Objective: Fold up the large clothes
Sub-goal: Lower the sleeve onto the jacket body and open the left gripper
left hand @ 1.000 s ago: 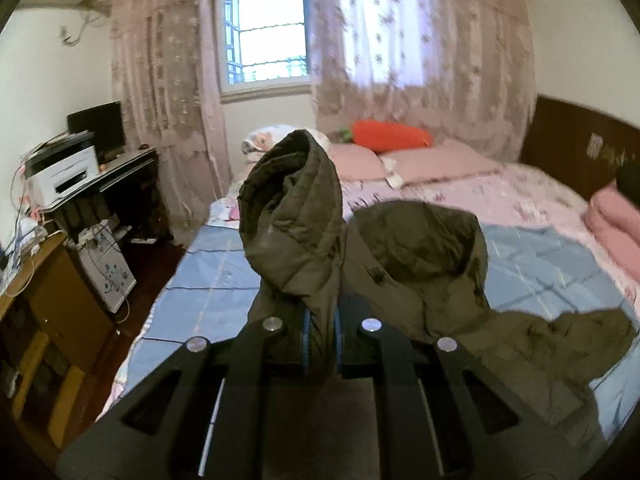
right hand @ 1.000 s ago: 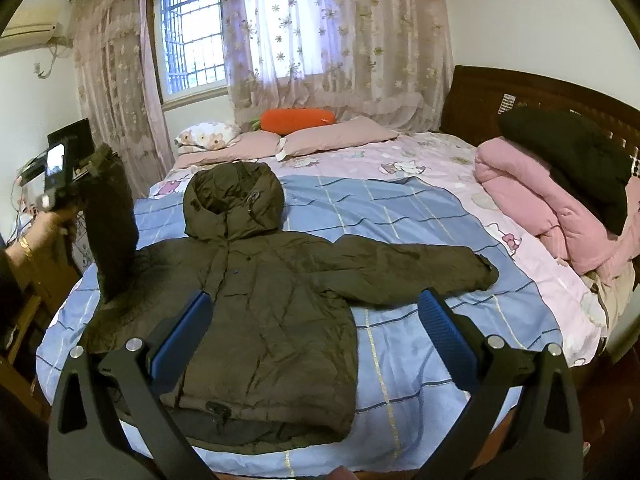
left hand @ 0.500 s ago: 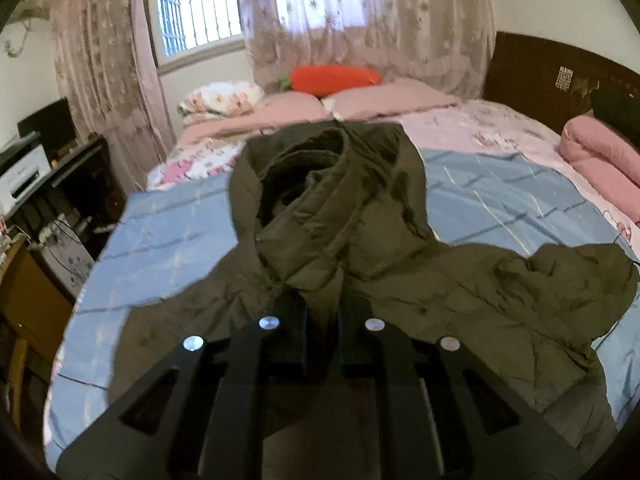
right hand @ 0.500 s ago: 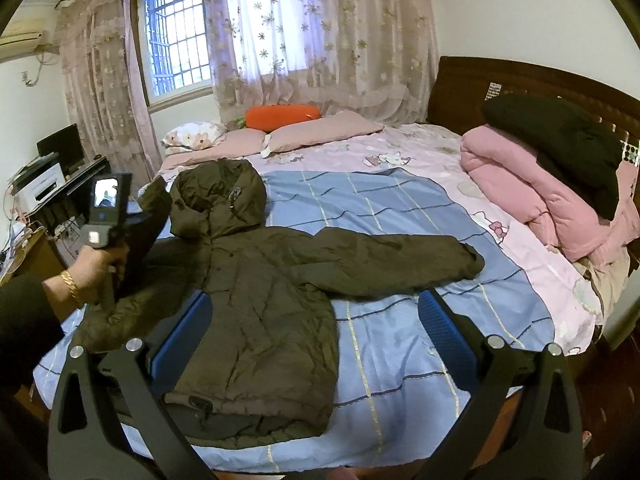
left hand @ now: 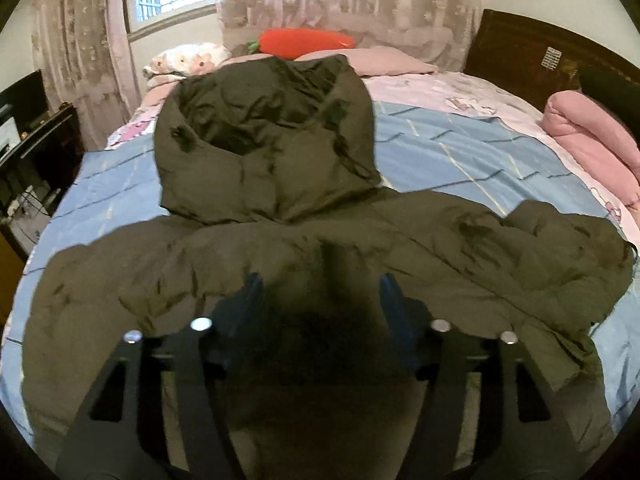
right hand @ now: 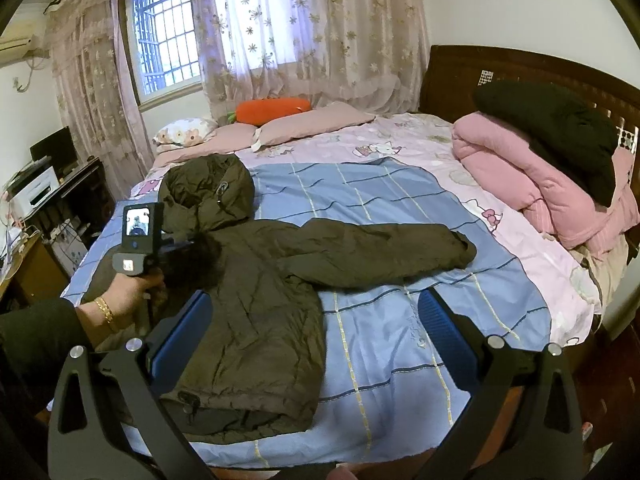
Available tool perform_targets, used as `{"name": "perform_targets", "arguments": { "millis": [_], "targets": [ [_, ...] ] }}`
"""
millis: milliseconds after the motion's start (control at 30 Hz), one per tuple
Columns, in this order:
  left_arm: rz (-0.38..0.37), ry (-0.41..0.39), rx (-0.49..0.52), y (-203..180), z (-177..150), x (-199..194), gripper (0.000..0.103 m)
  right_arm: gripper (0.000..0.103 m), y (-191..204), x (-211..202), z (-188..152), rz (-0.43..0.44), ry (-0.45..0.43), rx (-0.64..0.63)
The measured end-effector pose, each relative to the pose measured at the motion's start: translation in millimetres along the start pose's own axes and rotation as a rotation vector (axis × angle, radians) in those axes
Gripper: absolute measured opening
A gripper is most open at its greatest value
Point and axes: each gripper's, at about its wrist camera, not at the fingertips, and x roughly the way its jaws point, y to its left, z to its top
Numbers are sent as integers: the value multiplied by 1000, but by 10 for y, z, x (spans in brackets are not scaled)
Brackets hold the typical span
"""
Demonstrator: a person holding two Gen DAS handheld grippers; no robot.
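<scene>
Left gripper (left hand: 320,292) opening over the olive hooded puffer jacket (right hand: 256,280) on the bed (right hand: 400,200); right gripper (right hand: 316,324) spread, empty. Soft, bulky; grab the three-o'clock cuff (right hand: 460,250).

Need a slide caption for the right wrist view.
Olive hooded jacket spread on the blue bedsheet, one sleeve outstretched, right tongs open above it.

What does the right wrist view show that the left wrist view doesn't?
Only the right wrist view shows the person's hand holding the left tool, the jacket's hem, and the black garment on the pink quilt. Only the left wrist view shows the left tool's jaws opening over the jacket's folded sleeve. Both show the olive jacket, its hood and the orange pillow.
</scene>
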Motion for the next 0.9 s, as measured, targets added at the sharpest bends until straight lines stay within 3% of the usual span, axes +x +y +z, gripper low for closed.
{"name": "perform_targets", "arguments": {
  "millis": [67,233,367,600,733,900],
  "targets": [
    [-22,0,-8,-78,-34,-19,81,102,-14,6,5,0,1,-1],
    [7,-15,49,-271,-48,-241,94,102,-32,-7,19,-15,-11,10],
    [51,-57,79,-218,12,-725,99,102,-66,-28,19,-35,-17,35],
    [216,-151,206,-70,111,-1874,101,102,-149,-133,59,-52,-54,132],
    [127,-200,168,226,42,-2736,101,102,-200,-237,75,-53,-102,167],
    [-39,-169,-127,992,-157,-3564,101,102,-366,-260,73,-28,-114,238]
  ]
}}
